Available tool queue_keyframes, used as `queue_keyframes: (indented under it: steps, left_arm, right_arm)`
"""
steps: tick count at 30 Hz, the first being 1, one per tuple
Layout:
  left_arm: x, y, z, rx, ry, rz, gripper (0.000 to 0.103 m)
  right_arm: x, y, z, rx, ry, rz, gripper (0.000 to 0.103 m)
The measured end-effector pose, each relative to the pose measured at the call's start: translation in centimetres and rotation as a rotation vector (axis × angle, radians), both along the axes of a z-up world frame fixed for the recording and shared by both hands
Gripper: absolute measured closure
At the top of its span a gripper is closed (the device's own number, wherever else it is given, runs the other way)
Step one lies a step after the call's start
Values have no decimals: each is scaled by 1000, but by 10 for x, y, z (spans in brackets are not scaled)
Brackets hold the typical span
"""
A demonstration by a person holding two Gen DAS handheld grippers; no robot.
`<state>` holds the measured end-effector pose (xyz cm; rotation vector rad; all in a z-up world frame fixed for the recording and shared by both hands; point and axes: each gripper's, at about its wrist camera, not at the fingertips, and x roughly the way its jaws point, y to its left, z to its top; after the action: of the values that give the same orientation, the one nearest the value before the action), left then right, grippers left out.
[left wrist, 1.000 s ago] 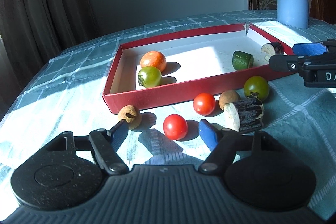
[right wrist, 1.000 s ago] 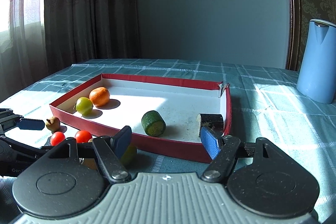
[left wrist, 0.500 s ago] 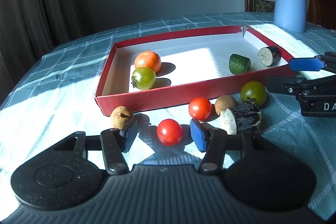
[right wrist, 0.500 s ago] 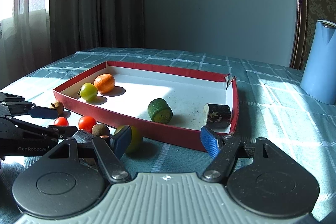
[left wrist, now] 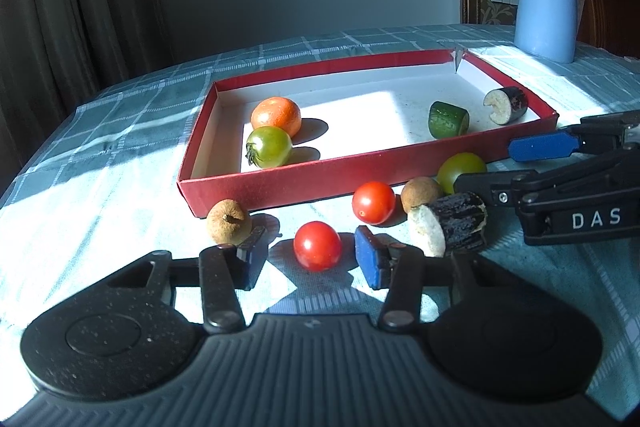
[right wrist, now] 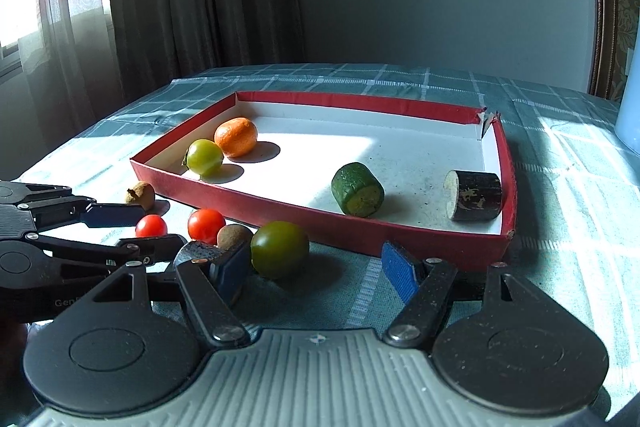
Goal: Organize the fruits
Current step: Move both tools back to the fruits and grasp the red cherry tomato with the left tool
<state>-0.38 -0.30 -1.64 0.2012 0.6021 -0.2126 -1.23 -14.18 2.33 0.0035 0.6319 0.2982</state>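
Checked tablecloth (left wrist: 120, 131); left gripper (left wrist: 310, 257) spread around red tomato (left wrist: 317, 245), right gripper (right wrist: 316, 267) spread: small, smooth, soft, so pinch its middle gently

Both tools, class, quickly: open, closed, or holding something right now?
Left tool: open, holding nothing; a red cherry tomato sits between its fingers.
Right tool: open, holding nothing; a green tomato lies by its left finger.

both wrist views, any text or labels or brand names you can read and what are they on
"DAS" in white letters, on the black body of the right gripper seen in the left wrist view; the word runs off the frame edge.
"Gen" in small grey letters, on the black body of the left gripper seen in the right wrist view; the rest is hidden.
No text is visible on the red box, the blue jug or the fruit.
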Motion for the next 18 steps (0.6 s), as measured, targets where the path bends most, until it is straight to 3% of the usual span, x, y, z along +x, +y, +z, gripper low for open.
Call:
queue_keyframes:
  steps: [5,12,15,18]
  left_arm:
    - [0,0,0,-2,1,2,57]
    - [0,0,0,-6,2,-1,58]
    - [-1,0,0,-5,1,-8,62]
    - [-3,-2,0,-4,-2,-25,73]
  right_arm:
    - [10,10,-4,-14,41,28,31]
    - [1,26,-3,-92,-13,75,60]
    - [-1,28,-3,-98,-23,81,64]
    - [-5,28,-1,-101,-48,73,70]
